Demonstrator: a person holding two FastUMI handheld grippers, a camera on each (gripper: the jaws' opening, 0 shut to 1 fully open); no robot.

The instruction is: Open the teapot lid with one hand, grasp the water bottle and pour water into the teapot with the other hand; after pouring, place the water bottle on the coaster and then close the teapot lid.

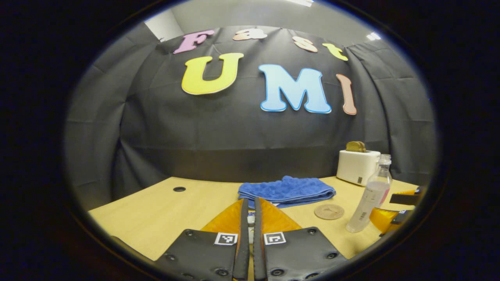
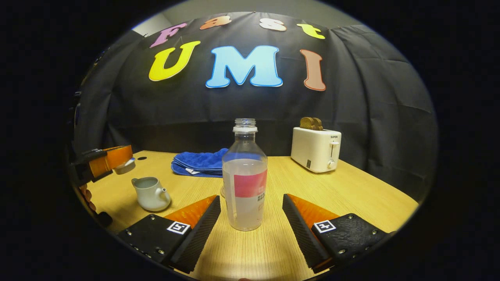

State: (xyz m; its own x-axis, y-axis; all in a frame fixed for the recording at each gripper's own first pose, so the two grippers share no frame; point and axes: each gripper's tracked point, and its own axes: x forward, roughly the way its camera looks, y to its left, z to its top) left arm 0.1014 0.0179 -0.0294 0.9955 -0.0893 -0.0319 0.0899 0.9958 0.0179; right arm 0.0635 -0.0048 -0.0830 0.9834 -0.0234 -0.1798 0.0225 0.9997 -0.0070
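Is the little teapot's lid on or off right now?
Off. The teapot on the table has an open top, and the left gripper holds the lid up above it.

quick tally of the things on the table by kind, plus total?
water bottle: 1
teapot: 1
coaster: 1
blue towel: 1
toaster: 1
Total: 5
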